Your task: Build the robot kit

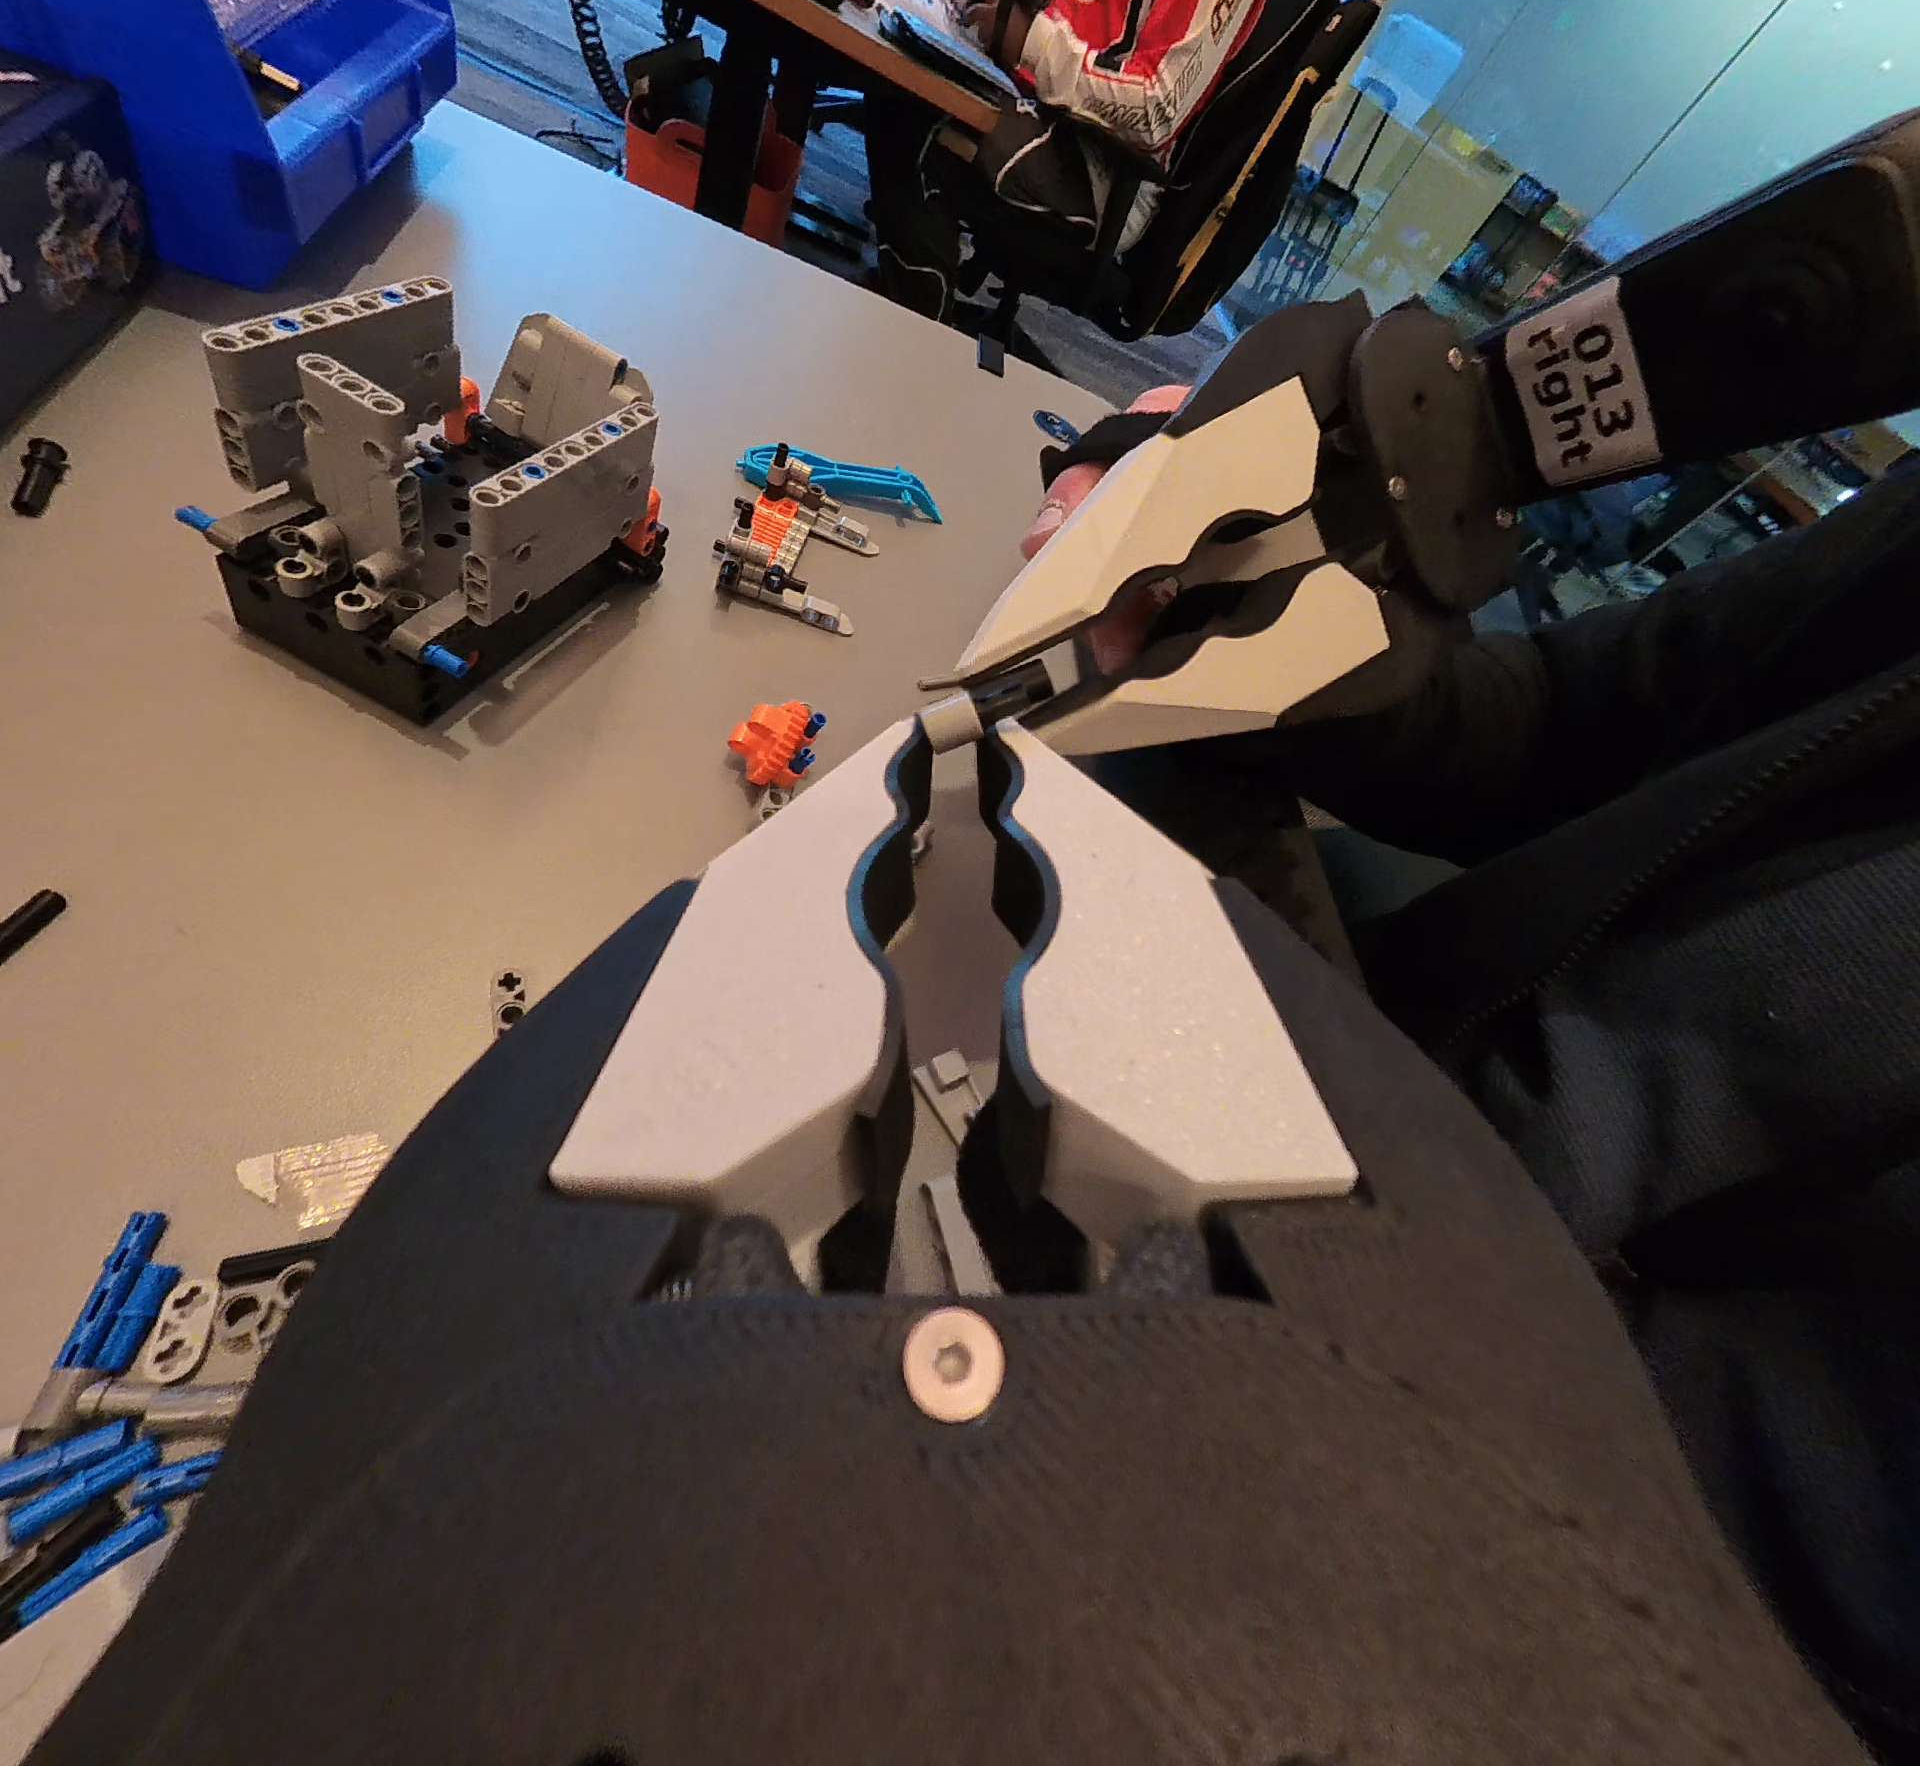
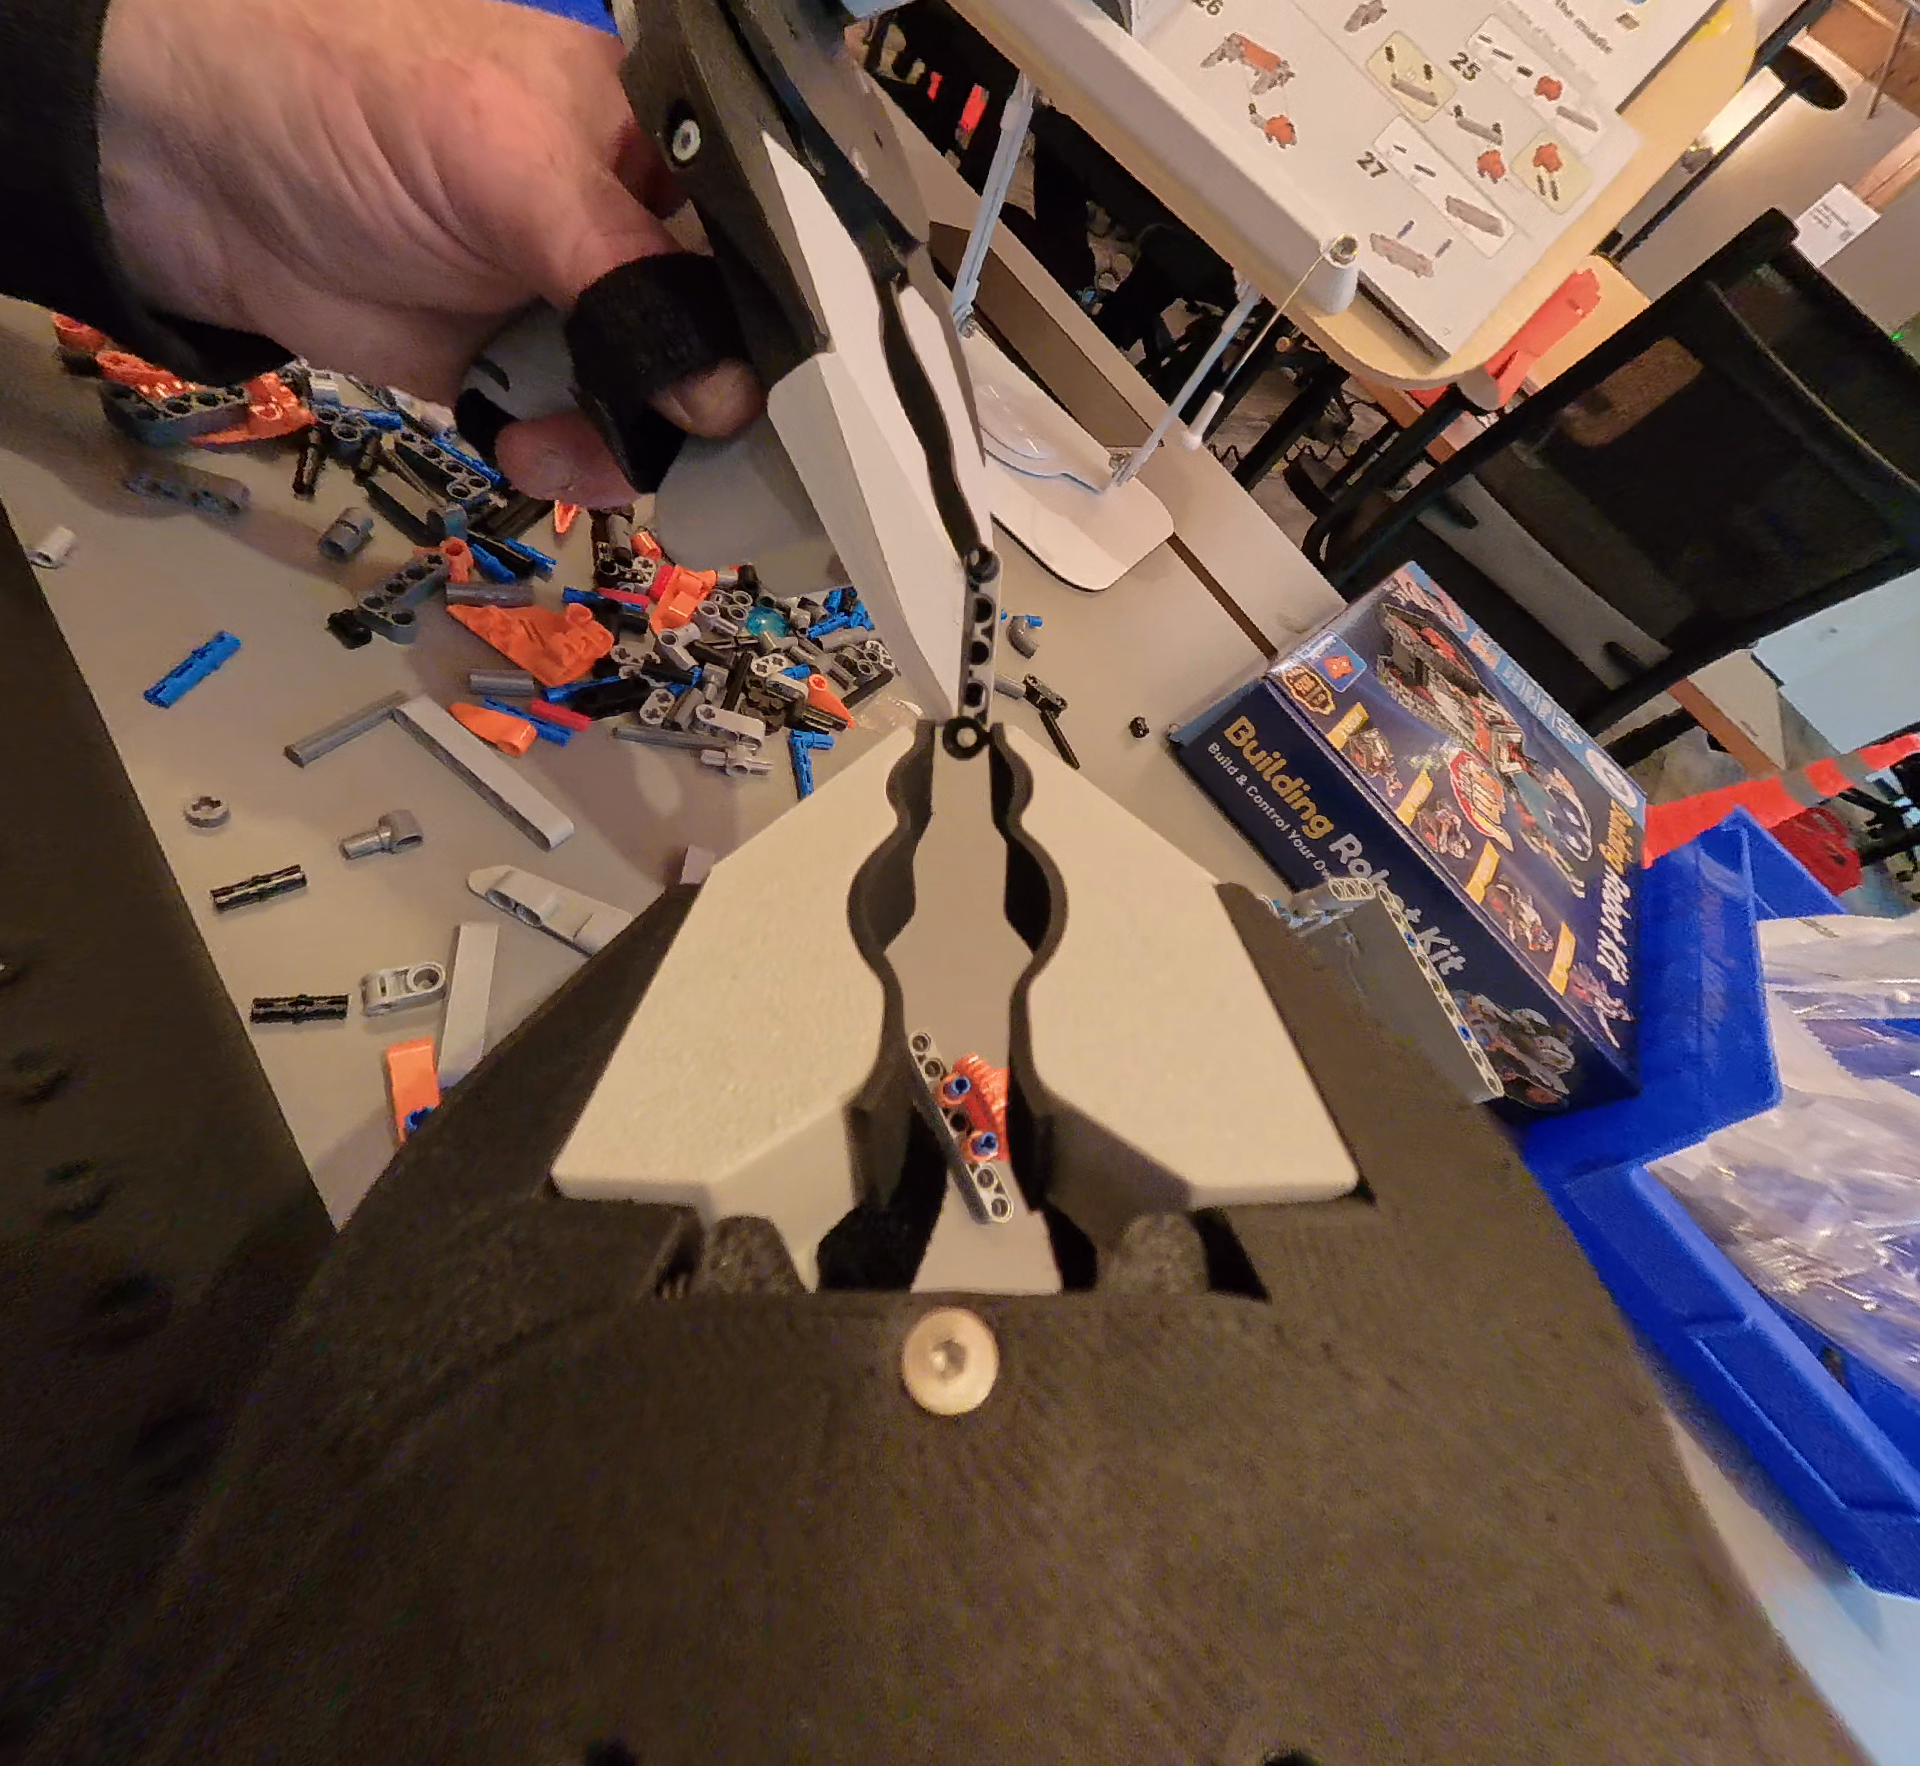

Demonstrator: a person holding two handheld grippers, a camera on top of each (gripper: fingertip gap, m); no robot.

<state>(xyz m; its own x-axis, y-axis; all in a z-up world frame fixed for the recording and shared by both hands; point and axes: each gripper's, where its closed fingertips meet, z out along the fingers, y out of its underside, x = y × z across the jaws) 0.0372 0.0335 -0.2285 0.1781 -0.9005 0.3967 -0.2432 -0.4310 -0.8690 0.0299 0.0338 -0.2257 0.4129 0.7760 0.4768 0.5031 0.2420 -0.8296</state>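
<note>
Grey table (image 1: 312, 885) in an office; a seated person in a red-and-white jacket (image 1: 1143, 23) is at the desk behind it.

Your left gripper (image 1: 954, 729) is clenched on a grey beam (image 1: 948, 717), pinched at the tips. In the right wrist view that same beam (image 2: 979, 641) shows as a thin perforated strip running from the left gripper's (image 2: 971, 573) tips down to yours.

Your right gripper (image 2: 964, 737) is clamped on a black pin (image 2: 964, 737), and the pin meets the lower end of the beam. From the left wrist view, the right gripper (image 1: 997, 693) comes in from the right with the pin (image 1: 1013, 686) touching the beam. Both are held above the table.

On the table, far left: a grey-and-black build (image 1: 436, 501). Near it, a small assembly with a cyan piece (image 1: 800, 521). Just beside your left tips, an orange part (image 1: 774, 740). Blue pins (image 1: 94, 1404) lie at bottom left.

The right wrist view also shows a loose pile of parts (image 2: 644, 636), a kit box (image 2: 1455, 833), a blue bin (image 2: 1714, 989) and an open instruction booklet (image 2: 1455, 54) on a stand.
</note>
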